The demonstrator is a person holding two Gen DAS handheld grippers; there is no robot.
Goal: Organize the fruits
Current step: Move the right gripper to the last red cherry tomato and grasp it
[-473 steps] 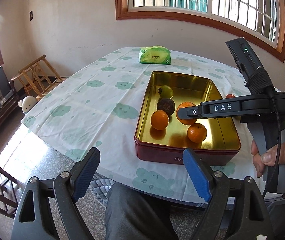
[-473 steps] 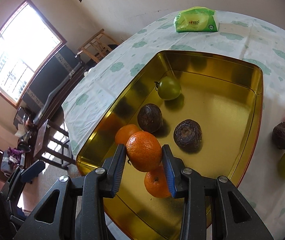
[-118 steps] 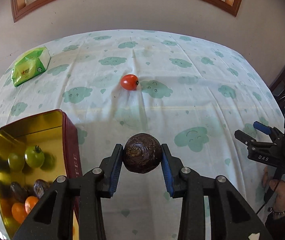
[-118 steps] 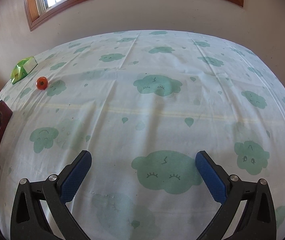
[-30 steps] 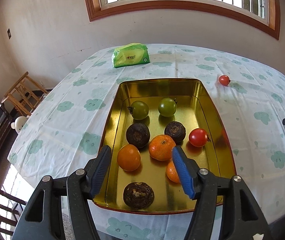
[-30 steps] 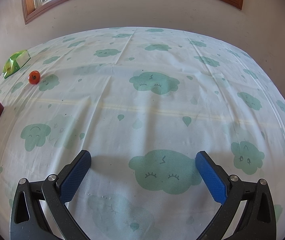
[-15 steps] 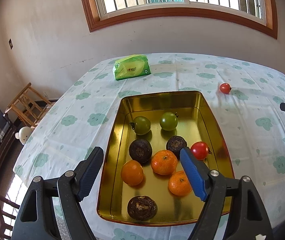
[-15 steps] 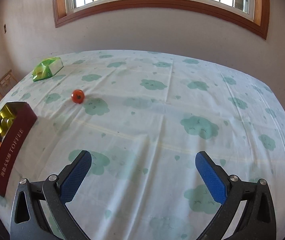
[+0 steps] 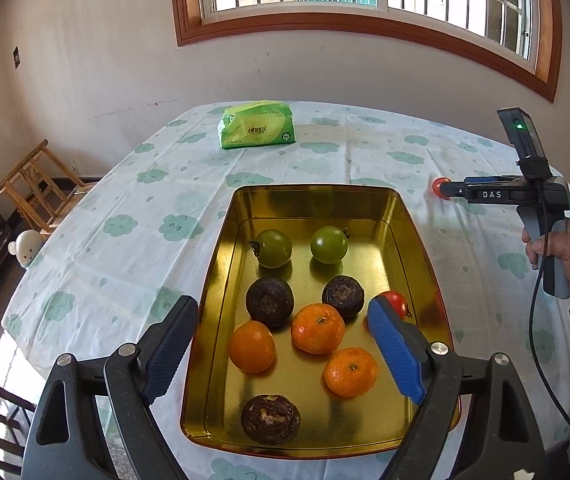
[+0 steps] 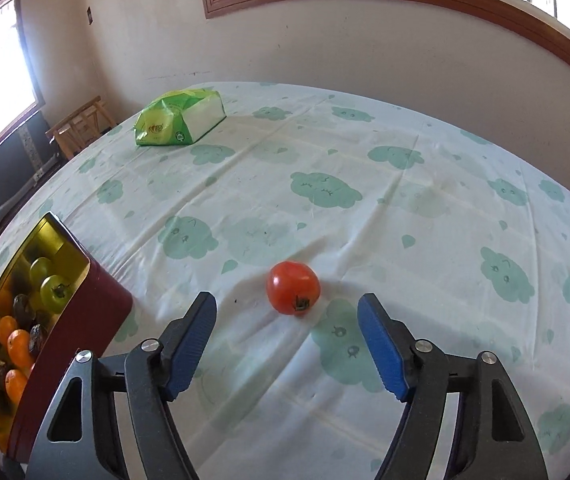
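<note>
The gold tin [image 9: 221,264] on the cloud-print tablecloth holds two green tomatoes, three dark fruits, three oranges and a red tomato [image 9: 395,302]. My left gripper [image 9: 283,308] hovers over the tin's near half, its jaws opening with nothing between them. A second red tomato [image 10: 293,287] lies on the cloth to the right of the tin [image 10: 101,304]. My right gripper [image 10: 287,312] is just short of it, jaws closing, pads apart from the fruit. In the left wrist view that right gripper [image 9: 451,190] points at the same tomato [image 9: 438,188].
A green tissue pack [image 9: 257,130] [image 10: 177,118] lies at the far side of the table. A person's hand [image 9: 569,256] holds the right gripper's handle. A wooden chair [image 9: 33,188] and a white toy [image 9: 27,246] are on the floor at left.
The right gripper swung left across the table up to the red tomato and its jaws narrowed. The left gripper's jaws widened above the tin.
</note>
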